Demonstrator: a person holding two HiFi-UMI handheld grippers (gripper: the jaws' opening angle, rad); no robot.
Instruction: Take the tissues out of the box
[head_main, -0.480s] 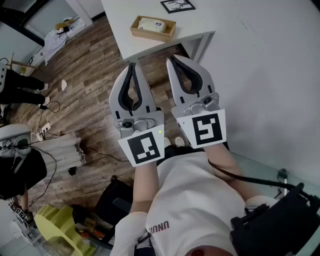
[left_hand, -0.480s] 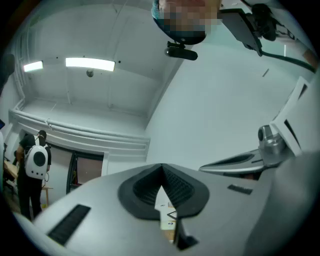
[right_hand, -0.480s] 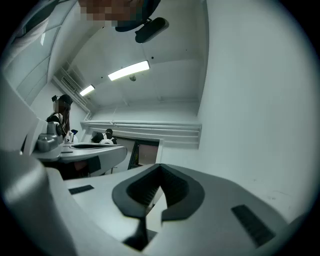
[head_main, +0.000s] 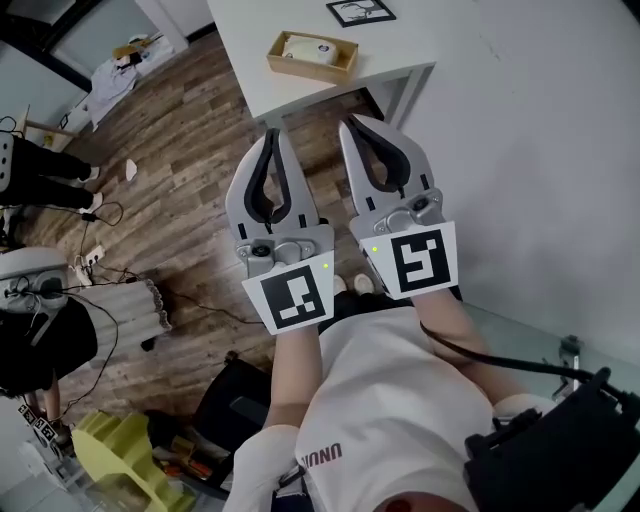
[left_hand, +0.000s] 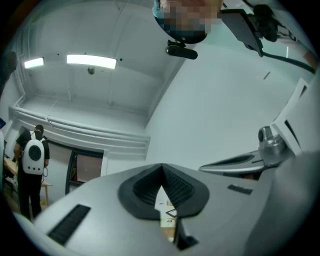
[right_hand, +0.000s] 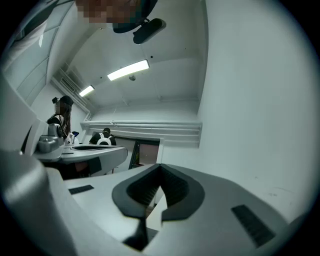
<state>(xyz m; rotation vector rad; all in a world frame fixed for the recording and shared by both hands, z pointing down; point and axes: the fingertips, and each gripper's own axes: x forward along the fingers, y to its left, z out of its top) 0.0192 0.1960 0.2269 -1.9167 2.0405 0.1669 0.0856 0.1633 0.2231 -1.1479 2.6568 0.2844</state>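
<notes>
Though it's distant, the box seemingly holds tissues.

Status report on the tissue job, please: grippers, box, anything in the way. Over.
Left gripper and right gripper shut, empty, side by side, short of the table. Tissue box on it, untouched. Nothing seen blocking the way.

Head view: the camera sat above the person's chest, facing steeply down. The white table lay well ahead, at the frame's top edge.

Left gripper view: the camera rode close behind the left gripper, tilted up past the table toward the wall and ceiling lights. A sliver of table showed through the jaw gap, shared with the head view.

Right gripper view: the camera was set likewise on the right gripper. Each gripper view caught the other gripper alongside.
</notes>
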